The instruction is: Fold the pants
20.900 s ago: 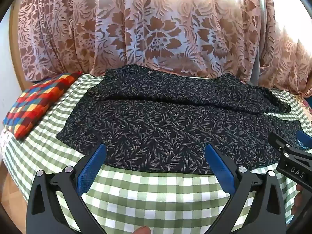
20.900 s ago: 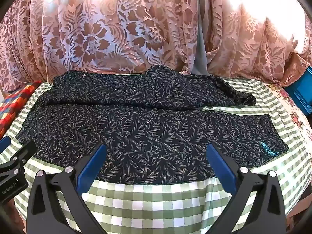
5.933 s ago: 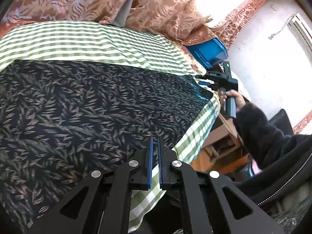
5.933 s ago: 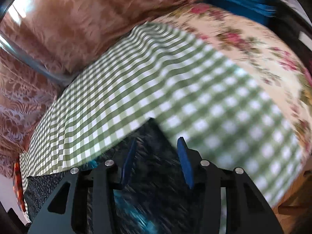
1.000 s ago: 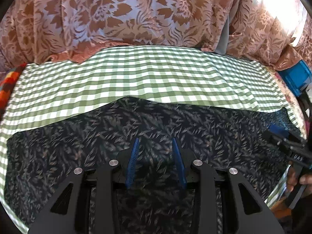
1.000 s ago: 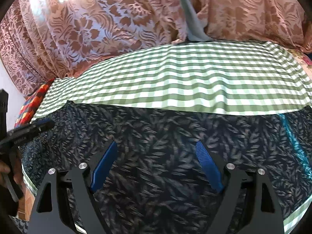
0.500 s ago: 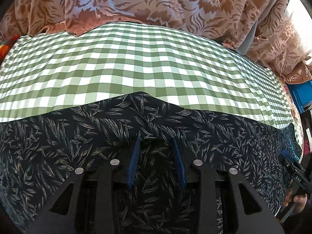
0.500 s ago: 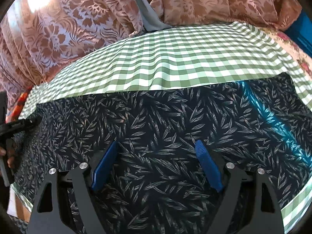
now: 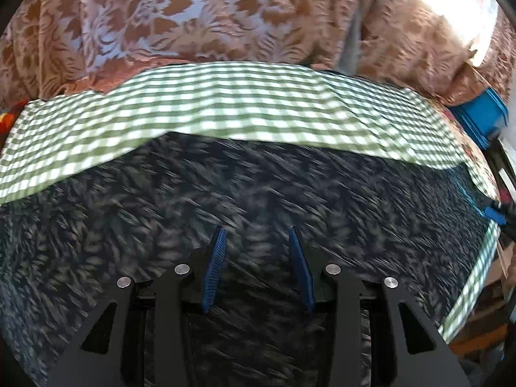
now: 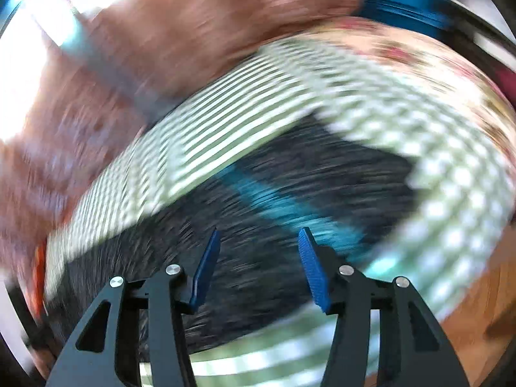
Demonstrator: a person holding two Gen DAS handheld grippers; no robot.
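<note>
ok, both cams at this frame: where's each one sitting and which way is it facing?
Left wrist: on the left gripper, facing across the pants toward the curtain; its fingers frame the bottom, open.
Right wrist: on the right gripper, heavily blurred, aimed at the pants' end with the teal mark; fingers open.
Shared: pants, green checked cloth, curtain.

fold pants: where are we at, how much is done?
Done: the pants lie as one long dark strip on the checked cloth, so the legs look laid together. In hand: nothing; left gripper and right gripper are both open above the fabric, the right view blurred. Left: the crosswise folds.
</note>
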